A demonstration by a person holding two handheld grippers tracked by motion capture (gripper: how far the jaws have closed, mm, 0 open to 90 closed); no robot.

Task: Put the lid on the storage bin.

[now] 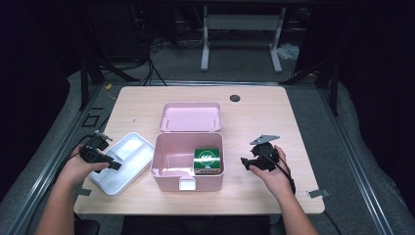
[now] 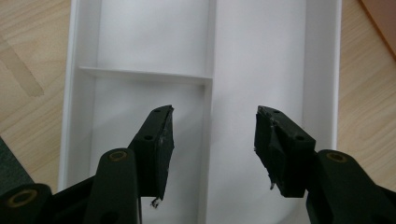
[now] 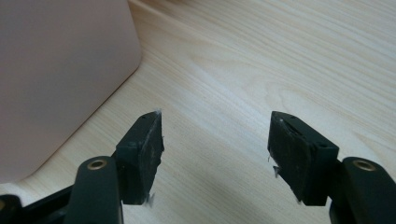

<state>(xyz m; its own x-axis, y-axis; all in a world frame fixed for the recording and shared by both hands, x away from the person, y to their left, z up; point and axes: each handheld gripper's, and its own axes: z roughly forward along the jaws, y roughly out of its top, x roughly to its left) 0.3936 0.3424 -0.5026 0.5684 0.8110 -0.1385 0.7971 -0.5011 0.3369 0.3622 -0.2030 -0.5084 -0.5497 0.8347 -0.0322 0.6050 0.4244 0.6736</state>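
A pink box [image 1: 166,169] stands open in the middle of the table, its pink lid [image 1: 191,117] lying flat just behind it. A green carton [image 1: 206,159] sits inside the box at its right side. A white divided tray [image 1: 128,147] lies to the left of the box. My left gripper [image 1: 115,166] hovers over the tray's near end, open with nothing between its jaws; the left gripper view looks down on the tray [image 2: 261,60] and its dividers. My right gripper [image 1: 244,163] is open over bare wood just right of the box, whose pink wall [image 3: 56,70] stands at the left.
The wooden table [image 1: 259,122] has a round black cable hole [image 1: 235,98] near its back edge. A white desk frame [image 1: 242,29] stands on the floor beyond. Bare wood lies to the right of the box and along the front edge.
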